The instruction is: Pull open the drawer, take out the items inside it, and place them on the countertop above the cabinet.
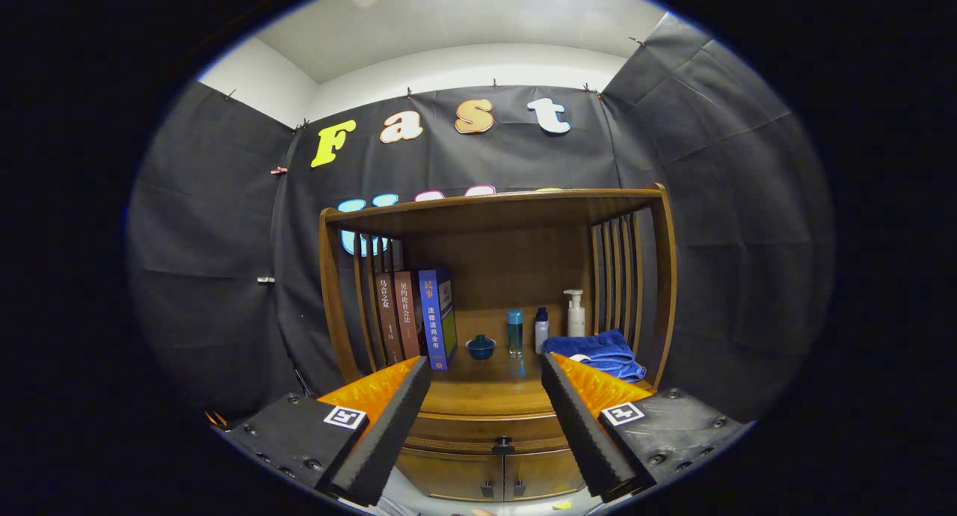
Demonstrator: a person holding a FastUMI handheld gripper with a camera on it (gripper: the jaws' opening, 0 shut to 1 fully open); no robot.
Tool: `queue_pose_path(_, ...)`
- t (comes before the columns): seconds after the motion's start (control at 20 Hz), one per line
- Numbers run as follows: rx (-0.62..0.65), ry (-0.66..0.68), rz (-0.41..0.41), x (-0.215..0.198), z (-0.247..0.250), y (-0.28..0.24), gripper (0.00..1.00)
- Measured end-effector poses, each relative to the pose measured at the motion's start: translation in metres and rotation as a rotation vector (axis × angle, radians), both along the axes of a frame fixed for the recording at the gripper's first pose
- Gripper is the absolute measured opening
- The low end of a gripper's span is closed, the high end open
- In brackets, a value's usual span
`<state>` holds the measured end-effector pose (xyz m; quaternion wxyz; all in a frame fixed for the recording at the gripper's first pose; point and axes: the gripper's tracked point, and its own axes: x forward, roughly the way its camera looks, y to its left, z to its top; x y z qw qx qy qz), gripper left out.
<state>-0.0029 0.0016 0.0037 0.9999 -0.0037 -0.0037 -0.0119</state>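
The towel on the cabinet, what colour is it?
Blue. The folded towel shows best in the gripper view, beyond the open gripper.

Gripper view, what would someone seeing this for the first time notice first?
The wooden cabinet stands straight ahead, framed by the open fingers of the hand-held gripper, which hold nothing. On its countertop, three books stand upright at the left beside a small blue lidded bowl, two little bottles and a pump bottle, with a blue towel folded at the right. Below, between the fingers, the drawer is closed, its dark knob untouched.
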Motion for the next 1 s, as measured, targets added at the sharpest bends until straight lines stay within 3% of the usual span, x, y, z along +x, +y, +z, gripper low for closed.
queue_pose_path(0.4,0.025,0.086,-0.030,0.026,-0.051,-0.016,0.98)
queue_pose_path(1.0,0.127,0.389,-0.069,0.091,-0.220,-0.040,0.99)
